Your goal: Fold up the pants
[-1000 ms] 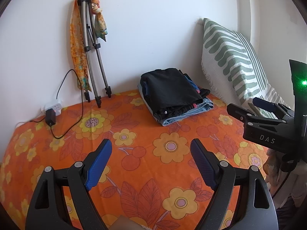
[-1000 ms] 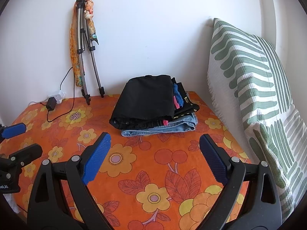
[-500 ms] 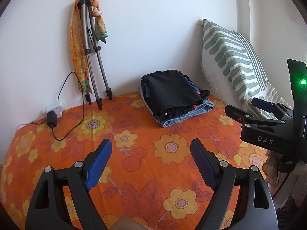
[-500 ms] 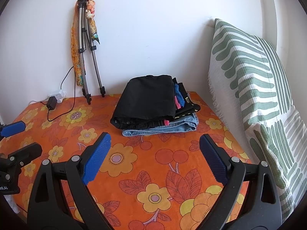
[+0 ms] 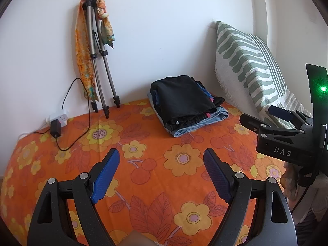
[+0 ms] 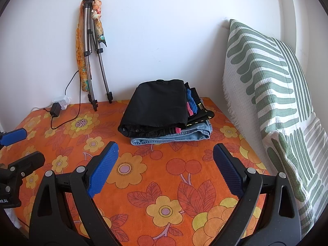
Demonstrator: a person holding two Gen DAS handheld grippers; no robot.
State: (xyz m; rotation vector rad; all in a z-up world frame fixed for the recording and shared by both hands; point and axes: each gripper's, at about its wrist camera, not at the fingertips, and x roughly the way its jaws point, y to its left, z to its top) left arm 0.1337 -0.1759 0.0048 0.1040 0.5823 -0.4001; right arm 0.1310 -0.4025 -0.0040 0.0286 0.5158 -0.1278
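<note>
A stack of folded pants (image 5: pixel 185 102), black pair on top and light blue jeans at the bottom, lies at the back of the bed; it also shows in the right wrist view (image 6: pixel 164 110). My left gripper (image 5: pixel 162 176) is open and empty, held above the orange flowered bedspread (image 5: pixel 143 164), well short of the stack. My right gripper (image 6: pixel 165 170) is open and empty too, in front of the stack. The right gripper also shows at the right edge of the left wrist view (image 5: pixel 266 116); the left gripper shows at the left edge of the right wrist view (image 6: pixel 18 147).
A green-striped white pillow (image 6: pixel 272 102) leans against the right wall. A folded tripod (image 5: pixel 98 61) with an orange scarf (image 5: pixel 82 47) leans on the back wall. A white power strip (image 5: pixel 59 117) with a black adapter and cable lies at the back left.
Both grippers have drawn back and lifted slightly, so the stack looks a little farther off. Their jaws stay open and nothing on the bed has moved.
</note>
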